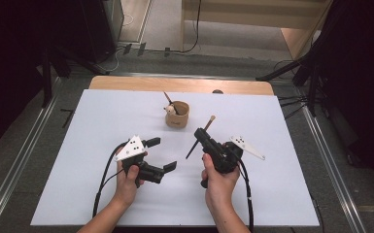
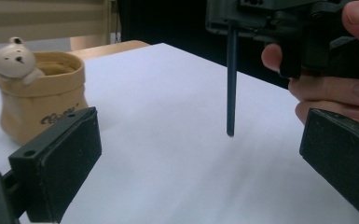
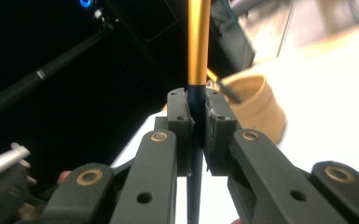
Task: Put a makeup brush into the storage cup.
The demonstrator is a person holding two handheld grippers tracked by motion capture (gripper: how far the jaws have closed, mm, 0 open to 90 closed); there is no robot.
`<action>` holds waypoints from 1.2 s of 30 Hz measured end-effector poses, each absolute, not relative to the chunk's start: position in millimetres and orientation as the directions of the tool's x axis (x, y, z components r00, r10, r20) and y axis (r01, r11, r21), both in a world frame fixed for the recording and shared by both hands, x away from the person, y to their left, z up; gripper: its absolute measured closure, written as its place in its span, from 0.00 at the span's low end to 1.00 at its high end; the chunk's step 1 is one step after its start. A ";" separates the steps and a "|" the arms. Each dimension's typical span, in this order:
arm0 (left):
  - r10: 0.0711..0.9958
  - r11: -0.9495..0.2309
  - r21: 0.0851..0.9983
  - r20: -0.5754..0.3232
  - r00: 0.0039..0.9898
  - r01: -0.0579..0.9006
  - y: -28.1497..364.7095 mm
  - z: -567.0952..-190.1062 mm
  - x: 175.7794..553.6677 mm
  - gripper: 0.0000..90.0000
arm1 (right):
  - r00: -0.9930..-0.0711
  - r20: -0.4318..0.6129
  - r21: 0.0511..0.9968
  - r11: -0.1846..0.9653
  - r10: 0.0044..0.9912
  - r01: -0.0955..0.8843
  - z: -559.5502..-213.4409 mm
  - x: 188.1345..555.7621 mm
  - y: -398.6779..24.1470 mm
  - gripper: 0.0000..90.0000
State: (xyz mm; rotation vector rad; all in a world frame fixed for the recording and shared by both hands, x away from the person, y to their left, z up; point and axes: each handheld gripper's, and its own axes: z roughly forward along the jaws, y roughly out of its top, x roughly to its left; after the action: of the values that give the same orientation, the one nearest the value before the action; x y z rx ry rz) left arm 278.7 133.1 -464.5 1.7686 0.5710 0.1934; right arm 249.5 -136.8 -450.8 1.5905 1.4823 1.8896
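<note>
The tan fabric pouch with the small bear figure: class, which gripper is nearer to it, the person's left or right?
Right. The right gripper, shut on a dark-handled brush, sits just right of and below the tan fabric pouch. The left gripper, jaws open, lies farther down-left.

My tabletop (image 1: 102,194) is covered in white, with a strip of bare wood (image 1: 175,84) along its far edge. Around it lies grey floor (image 1: 24,160) with metal rails (image 1: 328,160) at both sides. Beyond, cables (image 1: 184,48) cross the floor toward pale wooden furniture (image 1: 252,12); the corners are dark.
</note>
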 end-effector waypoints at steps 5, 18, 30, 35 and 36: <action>0.496 -0.152 0.947 -0.174 0.851 0.283 146.8 -464.4 279.3 0.00 | -0.401 0.481 0.869 -0.365 0.780 0.333 -445.4 249.9 -136.1 0.94; 0.559 -0.143 0.950 -0.153 0.815 0.277 190.2 -467.4 271.8 0.00 | -0.436 0.329 0.936 -0.228 0.838 0.269 -443.7 261.5 -135.1 0.94; 0.612 -0.118 0.955 -0.146 0.777 0.273 230.9 -467.8 266.3 0.00 | -0.429 0.278 0.951 -0.182 0.859 0.250 -439.9 282.6 -129.0 0.94; 0.626 -0.112 0.956 -0.143 0.766 0.271 244.3 -468.1 263.7 0.00 | -0.424 0.265 0.953 -0.169 0.866 0.252 -438.9 289.7 -126.3 0.94; 0.630 -0.115 0.956 -0.141 0.764 0.270 246.7 -468.3 263.3 0.00 | -0.424 0.266 0.952 -0.168 0.866 0.256 -438.6 290.9 -125.9 0.94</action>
State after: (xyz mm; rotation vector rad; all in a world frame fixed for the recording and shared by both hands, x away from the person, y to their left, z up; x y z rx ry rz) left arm 263.3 246.7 -468.3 1.7013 0.7165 0.3545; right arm 290.9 -125.9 -438.6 1.2850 1.6113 1.6308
